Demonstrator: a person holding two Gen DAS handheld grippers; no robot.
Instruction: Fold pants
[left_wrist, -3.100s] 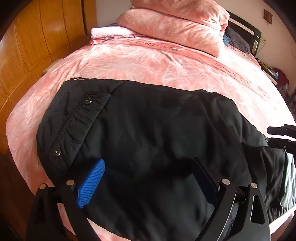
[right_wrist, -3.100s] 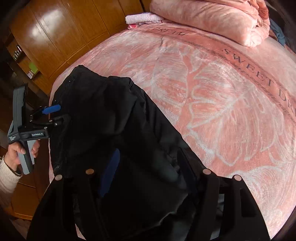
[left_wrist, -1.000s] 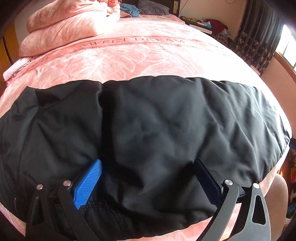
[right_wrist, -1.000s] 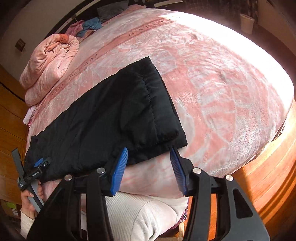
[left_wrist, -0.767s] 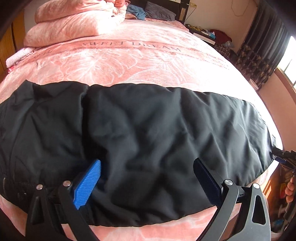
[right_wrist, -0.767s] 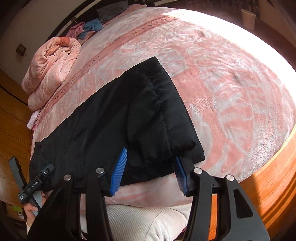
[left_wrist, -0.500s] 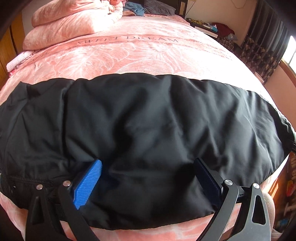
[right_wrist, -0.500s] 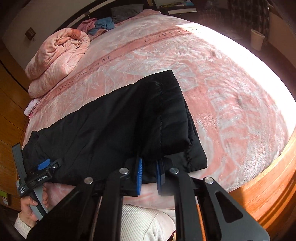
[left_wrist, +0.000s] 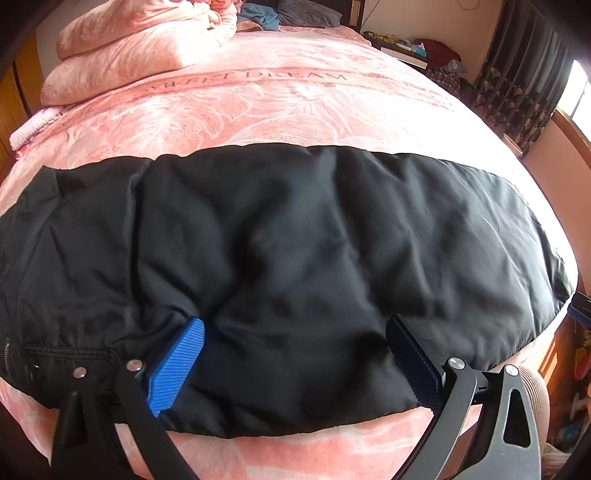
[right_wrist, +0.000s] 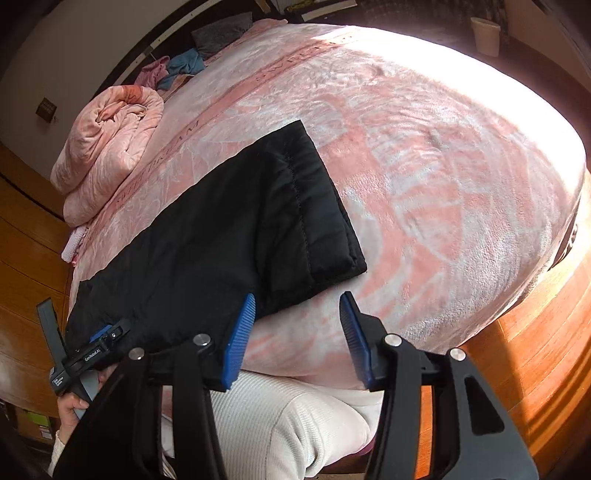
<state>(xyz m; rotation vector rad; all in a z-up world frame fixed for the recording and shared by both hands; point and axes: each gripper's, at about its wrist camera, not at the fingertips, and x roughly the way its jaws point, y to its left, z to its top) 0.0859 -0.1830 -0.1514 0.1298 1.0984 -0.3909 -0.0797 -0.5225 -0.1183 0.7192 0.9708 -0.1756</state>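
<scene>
The black pants (left_wrist: 295, 258) are laid lengthwise along the bed's (left_wrist: 277, 110) near edge. The left hand-held gripper (left_wrist: 295, 354) is spread wide over them, unclenched. The right hand-held gripper (right_wrist: 297, 332) is opening beside the cuff, nothing between its pads. The waistband is cut off.

The left gripper (left_wrist: 295, 354), black-framed with blue ribbed pads, points steeply down with its jaws spread wide. The matching right gripper (right_wrist: 297, 334) also angles down, its jaws opening, nothing between them.
</scene>
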